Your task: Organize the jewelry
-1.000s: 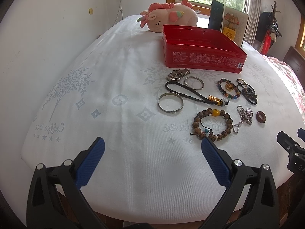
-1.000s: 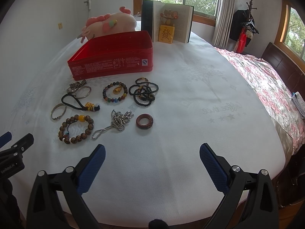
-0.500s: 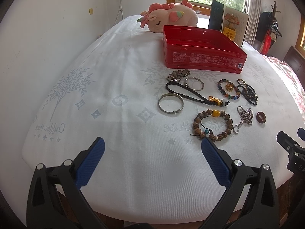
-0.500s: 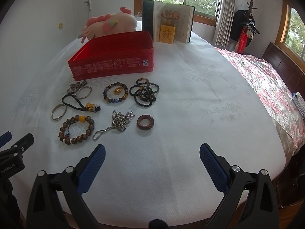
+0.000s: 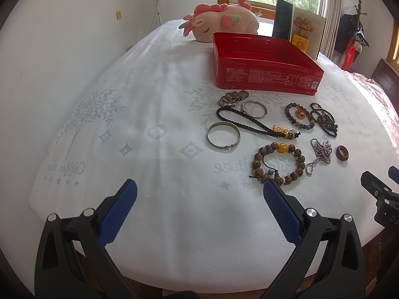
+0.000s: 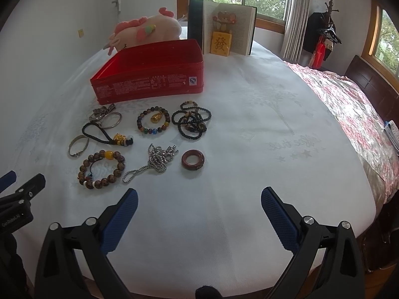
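Note:
An open red tin box [image 5: 264, 67] [image 6: 152, 74] stands on the white bed cover. In front of it lies jewelry: a wooden bead bracelet [image 5: 278, 164] [image 6: 101, 169], a silver bangle [image 5: 223, 134] [image 6: 78, 145], a black cord with a gold charm [image 5: 251, 123] [image 6: 107, 134], a silver chain [image 5: 320, 154] [image 6: 155, 160], a red-brown ring [image 5: 342, 153] [image 6: 192, 160], coloured beads [image 6: 153, 120], black beads [image 6: 192, 122] and a watch [image 5: 232, 98]. My left gripper [image 5: 199, 193] is open, its right finger tip just below the wooden bracelet. My right gripper [image 6: 199, 198] is open, below the ring.
A pink plush toy [image 5: 219, 20] lies behind the box. An open book with a yellow block [image 6: 222, 32] stands upright beside it. A pink floral bedspread [image 6: 354, 104] covers the right side. The white wall is at the left.
The right gripper has edged slightly forward toward the jewelry. The left gripper has barely moved.

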